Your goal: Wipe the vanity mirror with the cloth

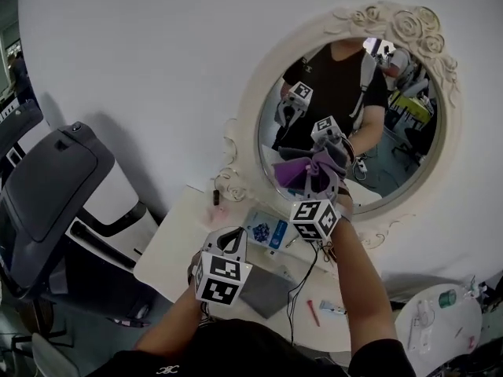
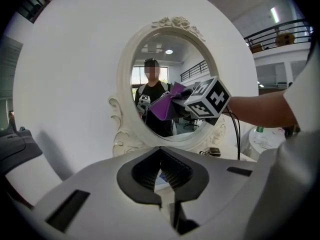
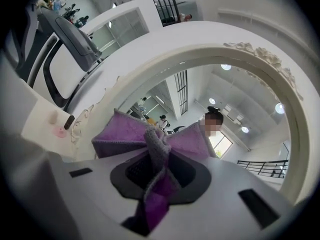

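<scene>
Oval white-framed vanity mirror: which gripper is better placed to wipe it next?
Right. The right gripper is shut on the purple cloth, raised in front of the oval white-framed vanity mirror; the left gripper is shut on nothing, held lower.

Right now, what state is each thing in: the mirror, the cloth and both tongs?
vanity mirror: upright.
cloth: bunched, fanned out against the vanity mirror's lower glass.
right tongs: shut on the cloth.
left tongs: shut, empty, held back from the vanity mirror.
</scene>
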`<state>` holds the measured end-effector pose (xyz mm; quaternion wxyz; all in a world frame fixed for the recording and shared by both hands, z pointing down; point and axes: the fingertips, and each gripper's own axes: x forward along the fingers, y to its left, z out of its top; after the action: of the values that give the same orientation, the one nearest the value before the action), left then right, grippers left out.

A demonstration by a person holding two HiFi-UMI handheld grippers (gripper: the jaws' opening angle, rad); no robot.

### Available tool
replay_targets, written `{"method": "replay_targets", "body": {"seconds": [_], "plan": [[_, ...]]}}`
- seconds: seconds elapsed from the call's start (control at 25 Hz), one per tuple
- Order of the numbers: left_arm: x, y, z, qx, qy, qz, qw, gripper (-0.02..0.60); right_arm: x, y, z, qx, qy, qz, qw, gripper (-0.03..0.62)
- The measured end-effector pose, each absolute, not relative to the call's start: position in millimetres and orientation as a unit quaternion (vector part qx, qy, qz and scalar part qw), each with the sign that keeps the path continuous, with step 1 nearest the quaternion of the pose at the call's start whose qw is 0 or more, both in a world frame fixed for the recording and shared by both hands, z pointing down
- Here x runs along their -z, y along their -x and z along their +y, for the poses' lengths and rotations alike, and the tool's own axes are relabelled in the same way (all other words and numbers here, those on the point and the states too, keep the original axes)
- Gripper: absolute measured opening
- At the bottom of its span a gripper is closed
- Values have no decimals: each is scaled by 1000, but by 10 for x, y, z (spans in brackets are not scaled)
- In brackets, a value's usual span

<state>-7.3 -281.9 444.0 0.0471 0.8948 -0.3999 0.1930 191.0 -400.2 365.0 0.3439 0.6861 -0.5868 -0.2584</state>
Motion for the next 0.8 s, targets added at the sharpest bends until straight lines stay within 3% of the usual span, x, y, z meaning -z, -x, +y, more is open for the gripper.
{"method": "replay_targets", "body": {"seconds": [0.4,0.8], "plan": [[-4492,-408,-2749,-204,-916,-343,41,5,-3448,-3234,-3230,192,-774,-517,311,78],[-4557,-736,-2700,-220,-924,-310,34,5,-3538,-3908,-2833,105,-840,-444,294,61]]}}
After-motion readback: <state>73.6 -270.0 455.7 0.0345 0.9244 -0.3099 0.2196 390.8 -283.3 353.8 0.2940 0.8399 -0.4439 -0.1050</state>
